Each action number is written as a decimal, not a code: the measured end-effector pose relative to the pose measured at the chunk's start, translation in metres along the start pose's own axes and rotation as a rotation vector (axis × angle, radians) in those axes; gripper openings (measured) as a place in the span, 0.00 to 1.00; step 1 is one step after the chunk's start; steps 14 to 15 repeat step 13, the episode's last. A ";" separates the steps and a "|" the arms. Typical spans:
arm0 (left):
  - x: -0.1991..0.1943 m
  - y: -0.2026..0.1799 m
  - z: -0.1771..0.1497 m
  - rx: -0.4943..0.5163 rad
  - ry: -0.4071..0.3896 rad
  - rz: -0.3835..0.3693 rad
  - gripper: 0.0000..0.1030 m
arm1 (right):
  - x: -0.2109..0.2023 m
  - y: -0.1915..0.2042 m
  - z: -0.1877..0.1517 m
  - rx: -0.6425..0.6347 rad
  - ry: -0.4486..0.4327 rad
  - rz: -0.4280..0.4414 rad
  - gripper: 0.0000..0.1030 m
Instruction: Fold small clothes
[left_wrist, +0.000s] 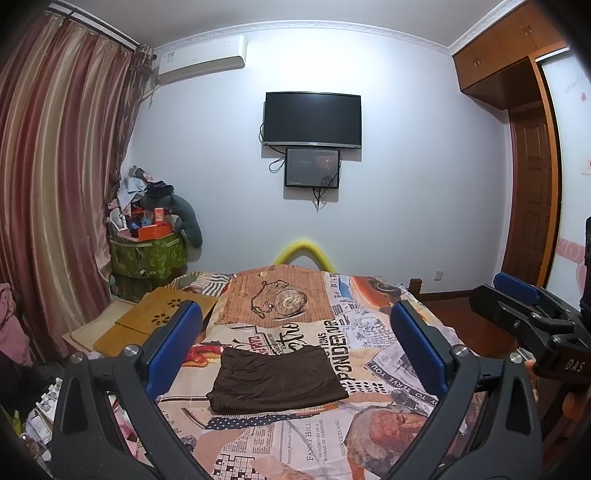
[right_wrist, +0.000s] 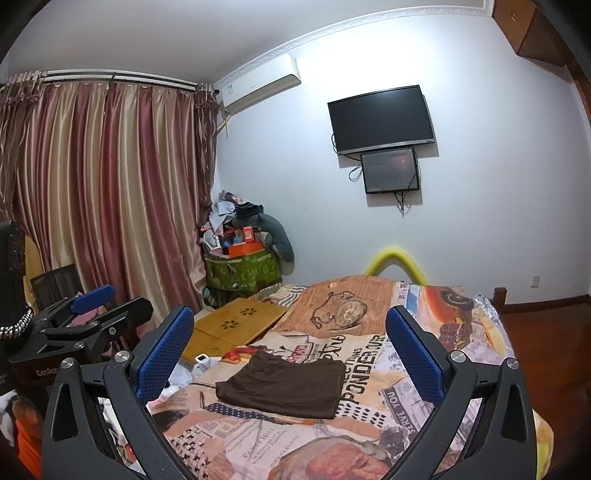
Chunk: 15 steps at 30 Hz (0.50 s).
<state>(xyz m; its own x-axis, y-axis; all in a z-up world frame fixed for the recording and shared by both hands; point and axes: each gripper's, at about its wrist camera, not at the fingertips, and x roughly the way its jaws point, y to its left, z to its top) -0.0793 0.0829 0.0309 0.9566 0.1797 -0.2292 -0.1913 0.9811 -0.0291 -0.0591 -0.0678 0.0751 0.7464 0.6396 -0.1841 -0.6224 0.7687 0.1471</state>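
A dark brown garment (left_wrist: 276, 380) lies folded into a flat rectangle on the bed's newspaper-print cover (left_wrist: 314, 439). It also shows in the right wrist view (right_wrist: 286, 386). My left gripper (left_wrist: 295, 328) is open and empty, held above and short of the garment, which shows between its blue pads (left_wrist: 173, 345). My right gripper (right_wrist: 290, 328) is open and empty too, also held back from the garment. Each gripper shows at the edge of the other's view: the right gripper (left_wrist: 517, 299) and the left gripper (right_wrist: 99, 308).
A wooden lap desk (left_wrist: 155, 319) lies on the bed's left side. A green bin (left_wrist: 147, 254) piled with clothes and boxes stands in the far left corner by striped curtains (left_wrist: 55, 184). A TV (left_wrist: 312, 120) hangs on the far wall. A wooden wardrobe (left_wrist: 528, 206) stands right.
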 end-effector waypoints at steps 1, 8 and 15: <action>0.000 0.000 0.000 -0.001 -0.001 -0.001 1.00 | 0.001 0.000 0.000 0.000 0.002 0.000 1.00; 0.001 -0.001 -0.001 0.001 -0.007 0.005 1.00 | 0.002 0.000 -0.001 0.002 0.007 0.000 1.00; 0.002 -0.003 -0.001 0.001 -0.004 0.002 1.00 | 0.005 -0.001 -0.003 0.005 0.014 0.000 1.00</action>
